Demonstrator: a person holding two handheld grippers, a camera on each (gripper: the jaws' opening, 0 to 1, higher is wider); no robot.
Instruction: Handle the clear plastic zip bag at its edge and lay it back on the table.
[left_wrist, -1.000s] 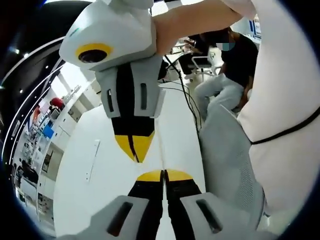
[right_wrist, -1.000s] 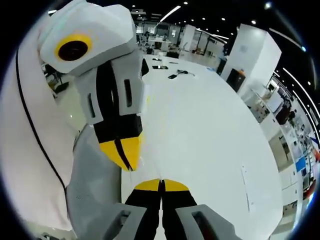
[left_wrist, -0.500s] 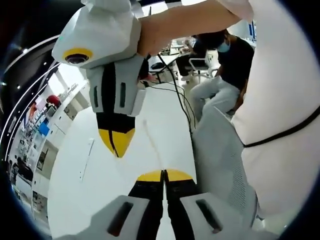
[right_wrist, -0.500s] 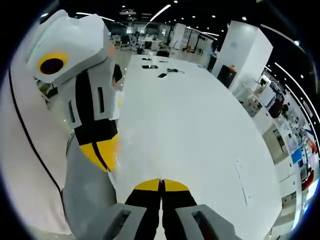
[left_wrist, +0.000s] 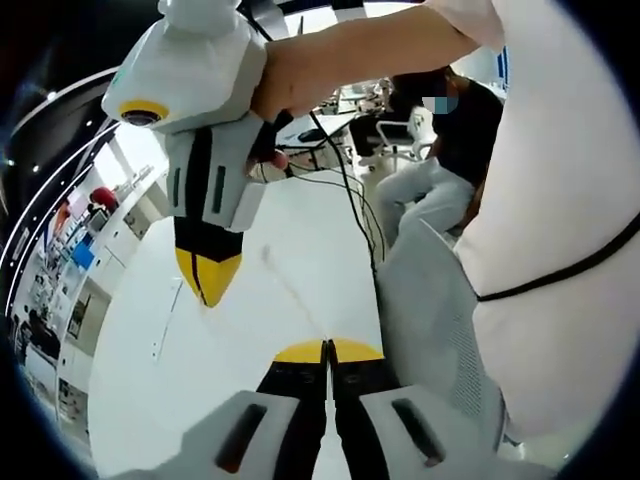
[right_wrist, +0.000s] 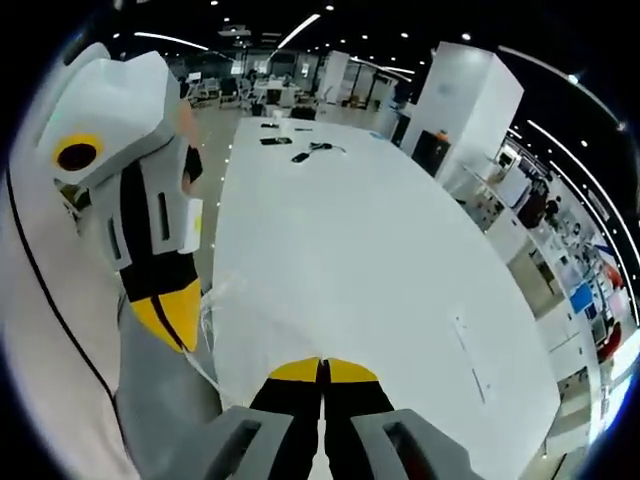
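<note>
In the left gripper view, the left gripper (left_wrist: 328, 350) had its yellow-tipped jaws pressed together on the edge of the clear bag (left_wrist: 290, 295), a thin line stretched up toward the right gripper (left_wrist: 207, 285), whose jaws were also closed, though whether they pinched the bag could not be told. Below lay the white table (left_wrist: 150, 400).

In the right gripper view, the right gripper (right_wrist: 322, 370) jaws were pressed together; the bag (right_wrist: 215, 300) hung faintly beside the left gripper (right_wrist: 172, 318), at the table (right_wrist: 350, 240) edge.
</note>
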